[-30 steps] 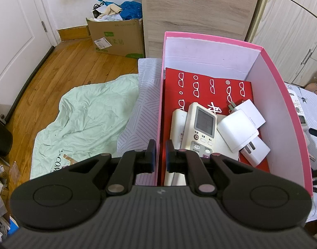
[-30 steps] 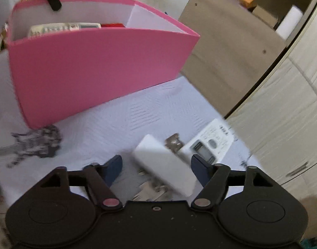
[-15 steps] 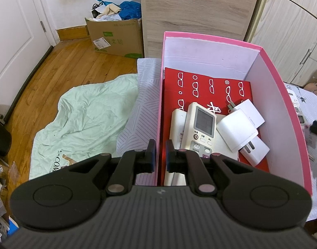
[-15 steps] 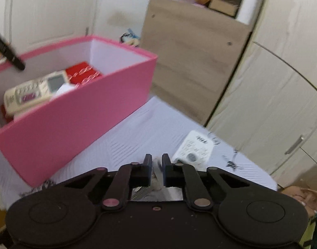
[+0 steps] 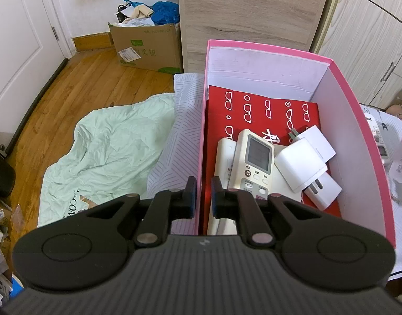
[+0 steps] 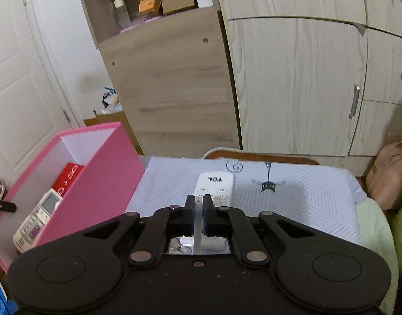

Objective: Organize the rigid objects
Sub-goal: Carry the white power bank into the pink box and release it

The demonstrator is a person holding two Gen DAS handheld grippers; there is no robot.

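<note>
L gripper is clamped on the near end of the pink box's left wall, one finger outside and one inside, pads tight on the card.

Inside the box, on a red printed card, a screen remote lies across a second white remote. Both are toward the near-left. Three white plugs are piled just right of them, close to the right wall. The far half of the box floor shows only the red card, so that's the free room.

R gripper has its jaws closed on a thin grey strip running up between the pads. A white adapter body shows under the fingers. The strip looks like its prong, but I can't tell for sure. It hangs above the patterned sheet, clear of the surface.

TCL remote lies flat on the sheet just ahead of R's fingertips, well right of the box and apart from it.

From R's view the box is to the left, open top facing up, its right rim the nearest edge. L's fingertip pokes in at the box's far side.

The sheet's far edge meets the shelf unit and wardrobe. Its right edge drops to green fabric. Beyond the box's left side are a green blanket and wood floor.
</note>
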